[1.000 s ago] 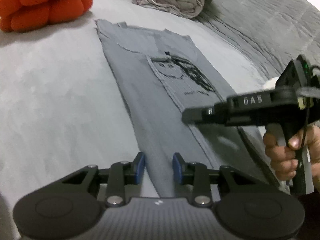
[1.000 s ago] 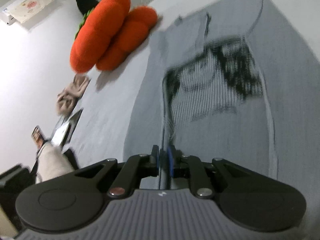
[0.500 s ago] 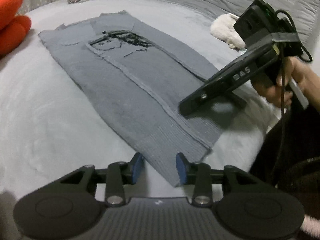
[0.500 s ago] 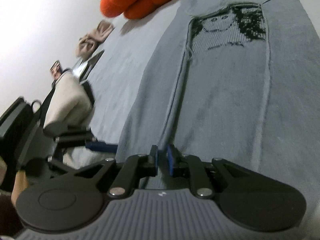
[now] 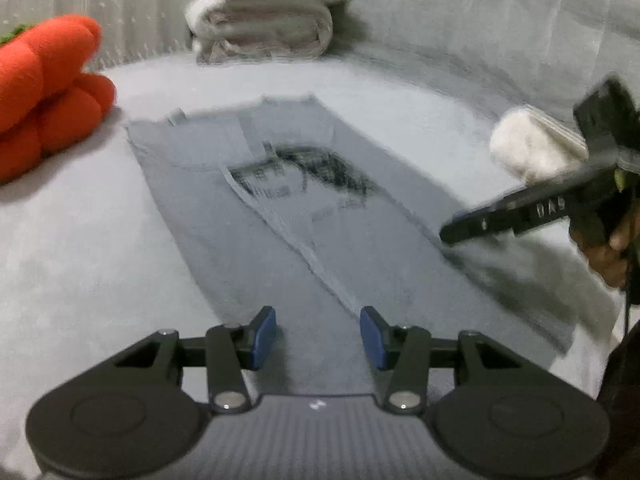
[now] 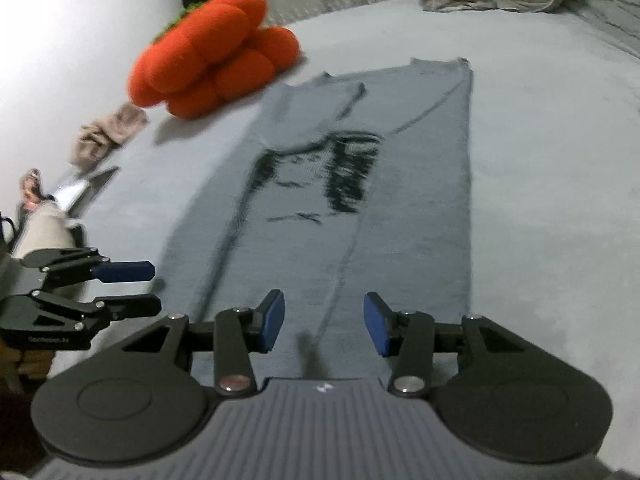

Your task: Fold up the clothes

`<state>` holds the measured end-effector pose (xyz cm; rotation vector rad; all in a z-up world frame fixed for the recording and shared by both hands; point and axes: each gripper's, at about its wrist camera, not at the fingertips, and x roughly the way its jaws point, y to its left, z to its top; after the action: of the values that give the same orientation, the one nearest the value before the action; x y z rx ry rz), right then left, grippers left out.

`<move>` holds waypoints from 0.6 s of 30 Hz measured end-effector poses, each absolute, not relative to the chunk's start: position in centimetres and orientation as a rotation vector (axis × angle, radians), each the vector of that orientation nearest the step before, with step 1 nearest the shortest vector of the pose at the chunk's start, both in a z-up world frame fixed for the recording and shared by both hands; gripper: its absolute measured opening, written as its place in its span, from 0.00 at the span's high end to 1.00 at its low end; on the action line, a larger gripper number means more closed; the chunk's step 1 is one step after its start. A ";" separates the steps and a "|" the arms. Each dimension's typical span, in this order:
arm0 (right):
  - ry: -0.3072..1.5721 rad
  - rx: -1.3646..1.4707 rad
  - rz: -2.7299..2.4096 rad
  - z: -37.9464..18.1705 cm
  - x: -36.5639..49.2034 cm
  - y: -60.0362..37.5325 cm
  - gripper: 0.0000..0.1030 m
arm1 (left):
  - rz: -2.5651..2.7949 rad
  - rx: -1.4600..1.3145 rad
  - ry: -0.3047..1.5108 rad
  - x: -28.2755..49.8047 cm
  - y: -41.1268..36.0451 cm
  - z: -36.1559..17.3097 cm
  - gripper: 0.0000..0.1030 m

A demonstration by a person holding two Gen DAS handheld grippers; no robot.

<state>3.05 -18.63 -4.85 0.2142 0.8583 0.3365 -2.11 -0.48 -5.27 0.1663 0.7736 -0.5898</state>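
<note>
A: How do your views look?
B: Dim, flat indoor light. Motion blur smears the sweater (image 5: 304,216) print; your fisheye edges bow and darken at the corners.

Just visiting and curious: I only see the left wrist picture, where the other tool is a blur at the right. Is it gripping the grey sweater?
Observer: No. The right gripper has its jaws opening with nothing between the pads. The grey sweater lies flat below and ahead of them.
Operator: Is anything lying further left than the orange plush?
Observer: Yes, a crumpled beige cloth lies on the bed, left of the orange plush.
</note>
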 end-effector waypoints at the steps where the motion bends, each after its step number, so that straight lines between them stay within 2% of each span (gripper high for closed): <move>1: 0.866 0.200 0.330 -5.3 3.2 -18.7 0.53 | -0.586 0.206 0.772 -2.3 -0.9 -5.6 0.53; 18: 0.929 -0.031 0.467 -4.9 -3.8 -18.6 0.53 | -0.473 0.250 0.810 -10.3 -2.3 -4.9 0.53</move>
<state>-3.75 -18.61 -4.92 -0.0311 0.9289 0.4670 -10.31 -2.32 -4.88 0.2499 0.8100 -0.4730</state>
